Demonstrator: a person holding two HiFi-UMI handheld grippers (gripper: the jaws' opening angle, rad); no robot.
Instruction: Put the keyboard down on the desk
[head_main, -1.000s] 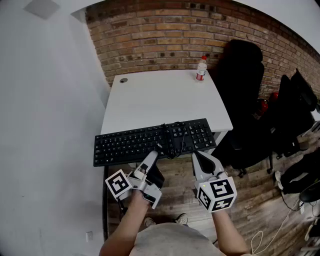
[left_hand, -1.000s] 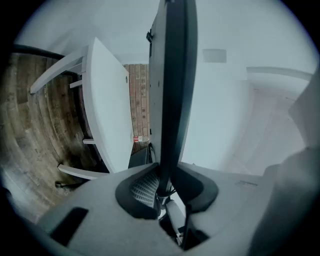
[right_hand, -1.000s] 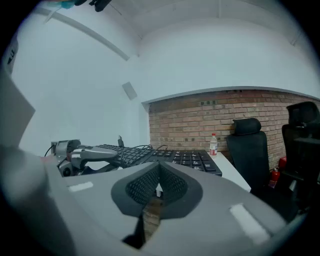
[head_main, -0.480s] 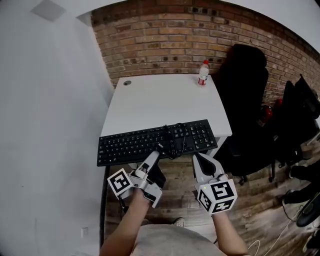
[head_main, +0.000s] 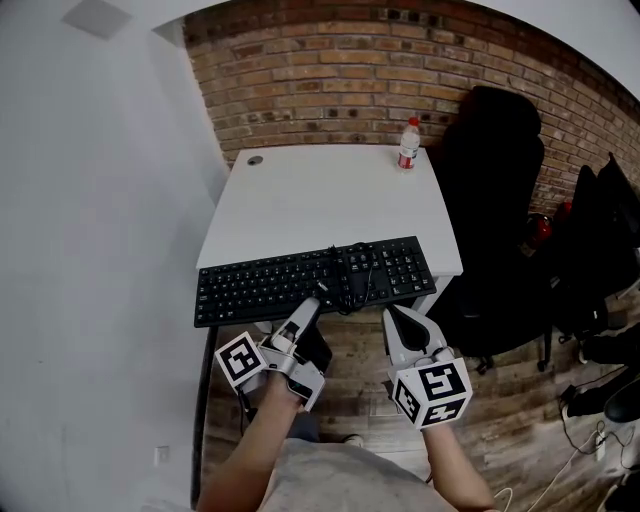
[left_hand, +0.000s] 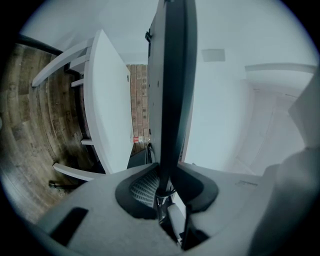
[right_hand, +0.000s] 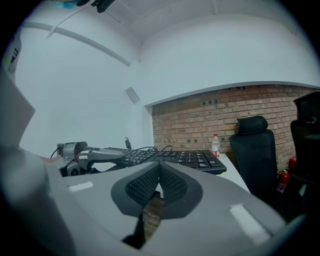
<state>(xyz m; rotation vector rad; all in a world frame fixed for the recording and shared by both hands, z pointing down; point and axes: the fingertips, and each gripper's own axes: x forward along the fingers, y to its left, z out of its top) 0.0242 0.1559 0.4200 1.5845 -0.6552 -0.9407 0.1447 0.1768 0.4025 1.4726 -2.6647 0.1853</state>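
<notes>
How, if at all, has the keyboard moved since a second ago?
Yes. The keyboard, gripped by the left tongs, has edged forward over the desk, toward the bottle.

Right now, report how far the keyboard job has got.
Done: the black full-size keyboard is above the white rectangular desk, at its near edge. In hand: the left gripper clamps its near edge, holding it clear of the desktop; the right gripper is shut on nothing. Left: lower it flat and release.

Left gripper view: keyboard (left_hand: 172, 75) edge-on, keys hidden, far end cut off at top edge. Head view: bottle (head_main: 407, 143) label too small to read; surface (head_main: 320, 200) front edge hidden under keyboard.
</notes>
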